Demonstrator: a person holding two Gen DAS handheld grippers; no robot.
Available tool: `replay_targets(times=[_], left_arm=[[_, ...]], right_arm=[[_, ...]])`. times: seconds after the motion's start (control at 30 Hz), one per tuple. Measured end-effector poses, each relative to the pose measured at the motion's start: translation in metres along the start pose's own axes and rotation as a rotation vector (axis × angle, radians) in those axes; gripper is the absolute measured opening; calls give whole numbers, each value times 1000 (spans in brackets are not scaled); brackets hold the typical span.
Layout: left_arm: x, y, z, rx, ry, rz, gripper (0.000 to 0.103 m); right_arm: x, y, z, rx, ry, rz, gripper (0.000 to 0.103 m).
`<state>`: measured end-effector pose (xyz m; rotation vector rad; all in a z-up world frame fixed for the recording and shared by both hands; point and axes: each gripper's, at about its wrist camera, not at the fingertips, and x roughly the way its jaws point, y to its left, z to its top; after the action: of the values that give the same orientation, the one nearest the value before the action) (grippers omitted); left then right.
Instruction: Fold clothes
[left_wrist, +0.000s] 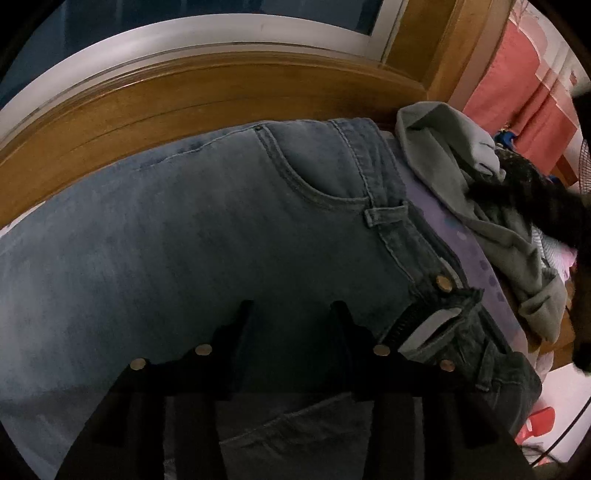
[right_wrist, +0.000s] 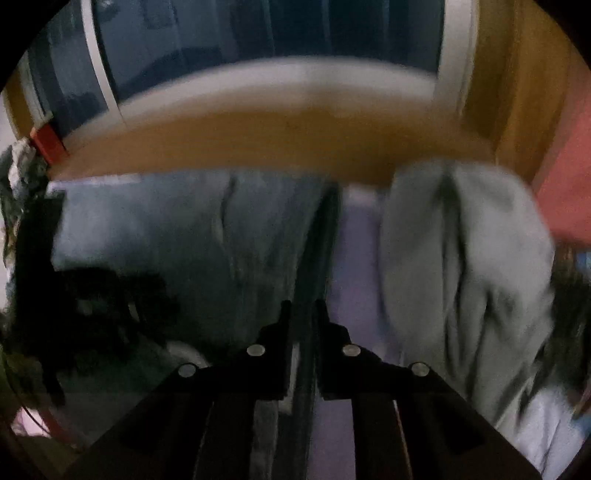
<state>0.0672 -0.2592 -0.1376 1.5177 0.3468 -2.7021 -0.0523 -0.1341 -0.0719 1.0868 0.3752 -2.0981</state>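
Blurring the right view: right gripper nipped on jeans edge, left gripper agape above denim.

Bedroom: wooden headboard, patterned bedsheet.

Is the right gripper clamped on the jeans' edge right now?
Touching: in the right wrist view the right gripper is nearly closed on a dark edge of the jeans.
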Motion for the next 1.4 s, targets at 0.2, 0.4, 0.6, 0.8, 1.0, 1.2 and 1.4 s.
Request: replay_targets(times=[0.2,0.4,0.6,0.8,1.0,1.2,1.4], left_arm=[[1,-4,-1,-9,-8,10,49],[-2,1,-5,-31,-34,-3,50],[-25,9,-14,-97,-19,-61,50],[-84,41,-55,-223,-94,-23,51],[-114,76,-95,-353,-100,69,51],[-131,98,-127,-447,-108,161,51],[-144,120,-139,-470,-150,183,51]], right_arm=[[59,35,52,-114,-15,77,12],[125,35,59,-227,40,-105,3],[117,39,64,-236,52,-138,2],[52,60,64,-265,-26,-48,28],[13,112,32,-354,-15,198,47],[17,176,-6,-527,19,360,47],[22,228,-38,-671,10,395,47]])
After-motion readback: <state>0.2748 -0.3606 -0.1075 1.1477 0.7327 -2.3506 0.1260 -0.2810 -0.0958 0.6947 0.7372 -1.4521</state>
